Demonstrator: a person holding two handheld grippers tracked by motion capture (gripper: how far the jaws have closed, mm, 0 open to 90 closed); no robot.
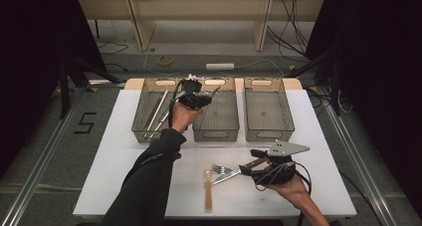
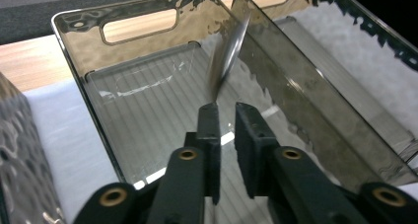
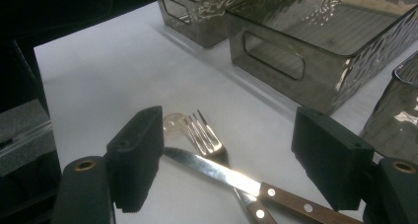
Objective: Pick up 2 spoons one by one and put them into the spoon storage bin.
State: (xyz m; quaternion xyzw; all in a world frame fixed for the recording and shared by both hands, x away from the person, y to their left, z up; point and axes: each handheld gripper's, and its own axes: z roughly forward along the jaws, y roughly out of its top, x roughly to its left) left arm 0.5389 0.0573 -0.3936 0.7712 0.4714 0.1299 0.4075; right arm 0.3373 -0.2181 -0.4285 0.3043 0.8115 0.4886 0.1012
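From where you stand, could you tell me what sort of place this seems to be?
Probably a lab set up for recording, not a kitchen: a white table on a taped floor, loose cables behind it, dark curtains at the sides, and three smoky plastic bins for cutlery.

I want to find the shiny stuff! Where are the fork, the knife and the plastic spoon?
fork (image 3: 203,136): right gripper view, on its tines.
knife (image 3: 212,168): right gripper view, middle of its blade.
plastic spoon (image 1: 208,196): high view, on its handle.
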